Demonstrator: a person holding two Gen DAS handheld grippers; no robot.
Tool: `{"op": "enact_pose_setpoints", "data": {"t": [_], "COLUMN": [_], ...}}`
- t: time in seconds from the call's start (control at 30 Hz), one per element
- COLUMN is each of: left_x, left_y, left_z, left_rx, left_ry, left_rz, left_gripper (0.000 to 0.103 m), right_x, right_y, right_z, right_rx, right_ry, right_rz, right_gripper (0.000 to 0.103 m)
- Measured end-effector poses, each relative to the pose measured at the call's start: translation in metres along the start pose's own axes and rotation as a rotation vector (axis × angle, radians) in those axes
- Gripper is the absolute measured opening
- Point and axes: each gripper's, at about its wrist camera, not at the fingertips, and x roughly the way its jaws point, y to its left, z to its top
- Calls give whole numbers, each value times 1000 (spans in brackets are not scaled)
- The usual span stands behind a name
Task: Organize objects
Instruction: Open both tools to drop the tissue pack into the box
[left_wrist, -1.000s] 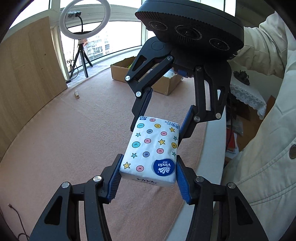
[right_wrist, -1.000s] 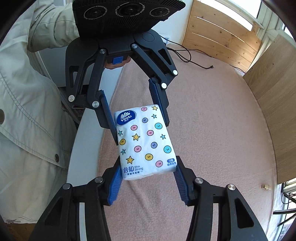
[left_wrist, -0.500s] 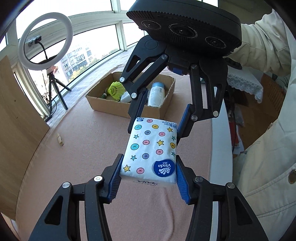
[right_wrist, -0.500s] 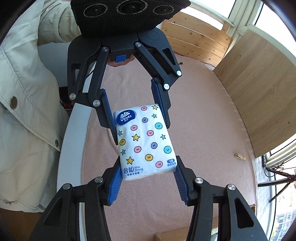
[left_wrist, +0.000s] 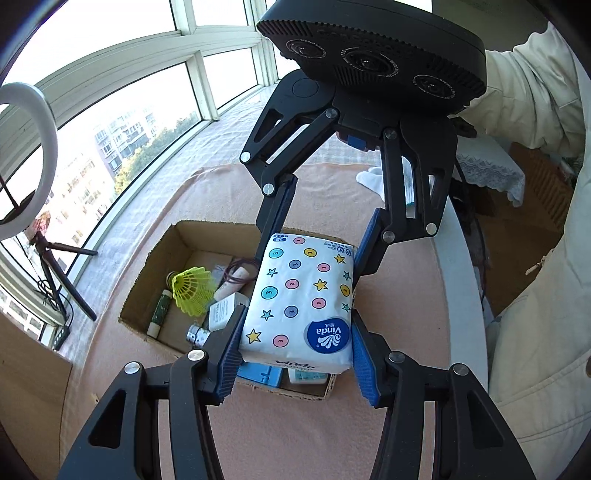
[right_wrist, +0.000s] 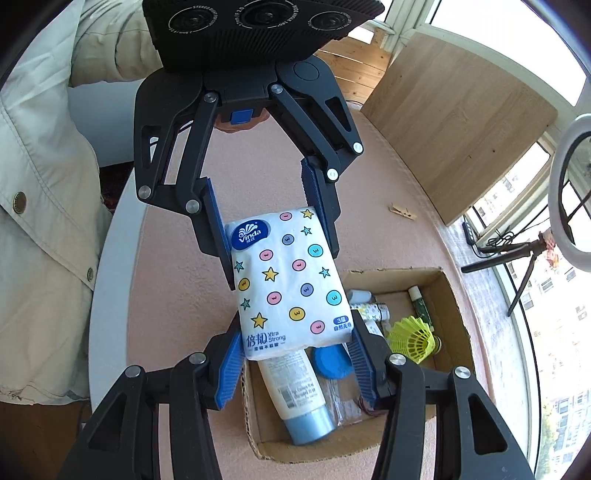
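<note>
In the left wrist view, the cardboard box (left_wrist: 159, 266) sits at centre left on the pink desk (left_wrist: 295, 435), holding a yellow shuttlecock (left_wrist: 192, 290) and small bottles. At frame centre the tissue pack (left_wrist: 299, 299) hangs above the box, clamped at its near end by the left claw (left_wrist: 295, 354) and at its far end by the right claw (left_wrist: 317, 240). This looks like the carry step; next, I judge, both claws must lower the pack into free space and release together.

Left gripper (left_wrist: 295, 354), right gripper (right_wrist: 291, 363): fingers clamped, angled downward, facing each other.
</note>
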Motion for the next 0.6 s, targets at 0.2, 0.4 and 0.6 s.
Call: {"op": "enact_pose_setpoints", "data": {"t": [0.2,0.4,0.6], "left_x": [18,24,22], "left_y": [4,8,19], "left_z": [24,27,5], "left_rx": [21,13,-66], "left_ry": [12,27,58], "left_rz": [-17,46,206], "left_gripper": [55,63,89], "right_x": [-11,-3,-1], "right_y": [-8,-22,-28], "right_z": [-23,-25,-38], "right_rx": [23,31,101], "right_ry": [-7,-5,40], "right_rz": [-8,-18,-84], "right_gripper": [48,49,56]}}
